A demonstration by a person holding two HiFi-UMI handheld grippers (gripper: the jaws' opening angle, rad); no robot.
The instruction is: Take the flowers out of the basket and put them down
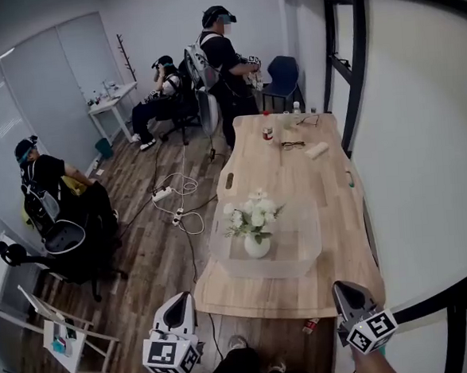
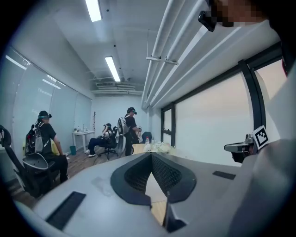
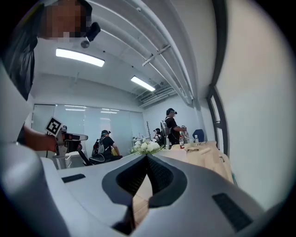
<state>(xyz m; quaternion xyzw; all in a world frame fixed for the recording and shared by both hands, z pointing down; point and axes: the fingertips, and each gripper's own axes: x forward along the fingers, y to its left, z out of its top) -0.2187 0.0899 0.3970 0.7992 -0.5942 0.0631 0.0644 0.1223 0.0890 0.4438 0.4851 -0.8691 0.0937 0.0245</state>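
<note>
Grey-shelled and held low at the near edge, the left gripper (image 1: 181, 298) and the right gripper (image 1: 343, 287) both have their jaws pressed together on nothing. Both hang just short of the pale wooden table (image 1: 330, 199). Well ahead, on a line between the two, the white flowers (image 1: 253, 210) stand in a small round white vase (image 1: 257, 247), down inside a clear plastic basket (image 1: 306, 252) near the table's front end.

From where I stand, the trouble lies in that basket. Its walls rise round the vase, so a low reach could knock the rim and shove the light tub along, perhaps off the near edge. A pinch on the stems alone might pull the blooms out and leave the vase behind, and a pinch on the smooth, rounded vase might slip. Neither gripper can take anything until it opens.

Farther up the table, small bottles (image 1: 268, 133), a pair of glasses (image 1: 293, 145) and a pale rolled cloth (image 1: 317, 149) lie well clear of the basket. Beyond them, a standing person (image 1: 225, 71) and cables (image 1: 178, 195) on the floor are out of the way.
</note>
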